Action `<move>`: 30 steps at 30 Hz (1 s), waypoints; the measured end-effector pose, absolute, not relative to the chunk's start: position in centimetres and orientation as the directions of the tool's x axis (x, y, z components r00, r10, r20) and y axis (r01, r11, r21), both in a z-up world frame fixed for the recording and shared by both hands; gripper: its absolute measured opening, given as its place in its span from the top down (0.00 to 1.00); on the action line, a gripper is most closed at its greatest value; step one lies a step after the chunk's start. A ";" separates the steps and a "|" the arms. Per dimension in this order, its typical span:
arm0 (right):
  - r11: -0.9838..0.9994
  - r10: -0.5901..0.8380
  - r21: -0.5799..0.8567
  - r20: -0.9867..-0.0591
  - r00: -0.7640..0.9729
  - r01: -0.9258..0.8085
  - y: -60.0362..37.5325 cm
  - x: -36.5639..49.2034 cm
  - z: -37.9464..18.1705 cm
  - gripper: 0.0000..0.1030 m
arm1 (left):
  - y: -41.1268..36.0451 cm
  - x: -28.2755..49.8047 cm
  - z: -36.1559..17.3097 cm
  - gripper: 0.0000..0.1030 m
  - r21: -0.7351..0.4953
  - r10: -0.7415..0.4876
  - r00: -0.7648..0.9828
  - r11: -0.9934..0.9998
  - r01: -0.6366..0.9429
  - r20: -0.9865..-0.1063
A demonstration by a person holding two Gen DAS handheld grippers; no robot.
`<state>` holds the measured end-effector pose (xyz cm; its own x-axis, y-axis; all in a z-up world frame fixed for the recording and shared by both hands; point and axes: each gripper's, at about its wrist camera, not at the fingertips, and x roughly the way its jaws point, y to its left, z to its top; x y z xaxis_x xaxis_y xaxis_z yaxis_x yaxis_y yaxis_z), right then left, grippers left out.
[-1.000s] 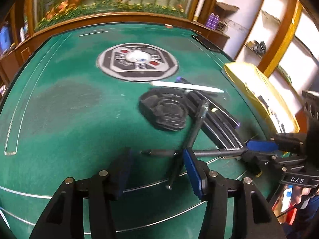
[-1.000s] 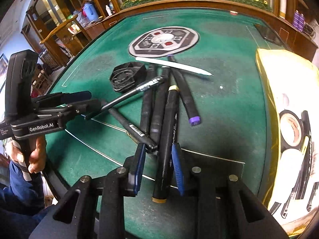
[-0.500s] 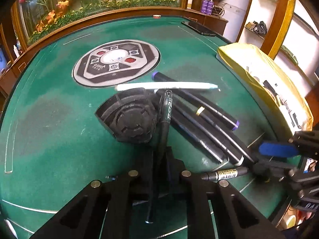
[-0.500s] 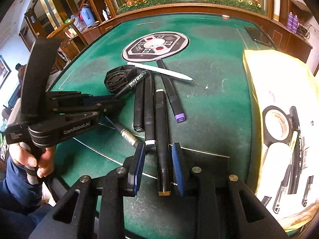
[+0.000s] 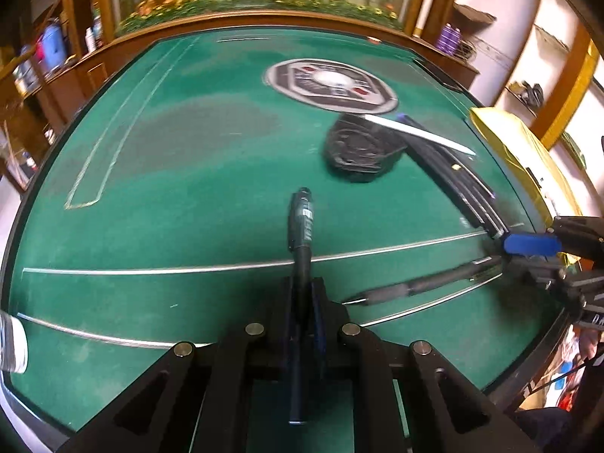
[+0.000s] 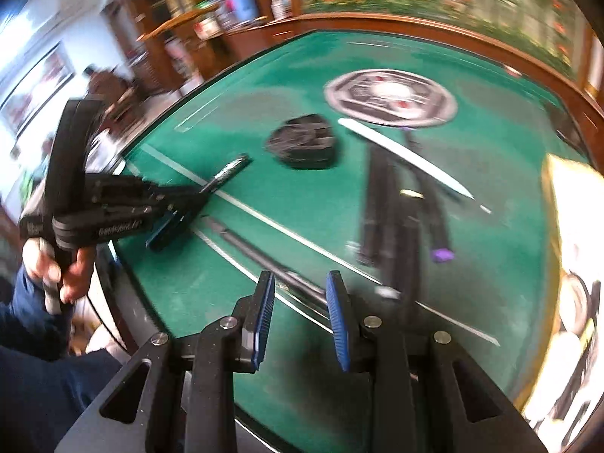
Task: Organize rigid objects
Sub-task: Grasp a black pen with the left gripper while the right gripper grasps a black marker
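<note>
My left gripper (image 5: 304, 302) is shut on a black labelled pen (image 5: 302, 222), which sticks out forward above the green felt table (image 5: 188, 188). In the right wrist view the left gripper (image 6: 196, 198) holds that pen (image 6: 230, 168) at the left, well left of the black pen holder (image 6: 302, 143). My right gripper (image 6: 298, 302) stands open with nothing between its blue pads; a thin black pen (image 6: 256, 253) lies on the felt just ahead of them. Several black markers (image 6: 396, 226) and a white pen (image 6: 407, 158) lie to the right.
A yellow tray (image 6: 573, 226) with tape and pens sits at the table's right side. A round emblem (image 5: 332, 87) marks the table's middle. A person's hand (image 6: 56, 264) grips the left tool near the table edge. A wooden rim and shelves surround the table.
My left gripper closed on the labelled pen and carried it left, away from the holder and markers. My right gripper rolled and shifted left, off the marker that lay between its pads.
</note>
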<state>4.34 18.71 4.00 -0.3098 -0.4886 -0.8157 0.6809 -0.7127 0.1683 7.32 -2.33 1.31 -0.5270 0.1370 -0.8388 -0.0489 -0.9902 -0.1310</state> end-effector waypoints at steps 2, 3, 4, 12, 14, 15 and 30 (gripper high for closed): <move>-0.695 -0.476 0.133 -0.822 -0.313 0.707 17.6 4.3 3.7 0.71 | -2.8 7.4 1.3 0.91 -0.135 0.135 -0.525 -0.990 -0.039 -0.840; -0.679 -0.471 0.122 -0.829 -0.303 0.724 16.8 4.0 3.5 0.68 | -2.8 7.4 1.3 0.91 -0.131 0.131 -0.526 -0.991 -0.038 -0.840; -0.667 -0.469 0.120 -0.835 -0.289 0.735 16.5 4.0 3.2 0.65 | -2.8 7.4 1.2 0.91 -0.130 0.131 -0.527 -0.991 -0.040 -0.840; -0.618 -0.368 0.001 -0.884 -0.288 0.786 15.1 5.5 1.6 0.86 | -2.7 6.8 1.2 0.90 -0.120 0.127 -0.528 -0.992 -0.048 -0.839; -0.652 -0.347 -0.023 -0.880 -0.325 0.758 15.3 5.8 1.5 0.86 | -2.4 6.6 1.2 0.90 -0.105 0.115 -0.534 -0.993 -0.050 -0.838; -0.672 -0.349 -0.013 -0.876 -0.332 0.741 15.6 5.7 1.5 0.86 | -2.1 6.4 1.2 0.90 -0.092 0.104 -0.539 -0.995 -0.048 -0.836; -0.770 -0.584 0.343 -0.718 -0.379 0.538 21.4 5.5 3.7 0.86 | 0.2 6.0 4.2 0.91 -0.248 0.256 -0.590 -0.964 -0.096 -0.766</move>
<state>5.51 21.39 3.74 -0.3792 -0.5841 -0.7176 0.5381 -0.7702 0.3425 6.01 0.21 4.23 -0.5898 0.2558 -0.7660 -0.0963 -0.9640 -0.2478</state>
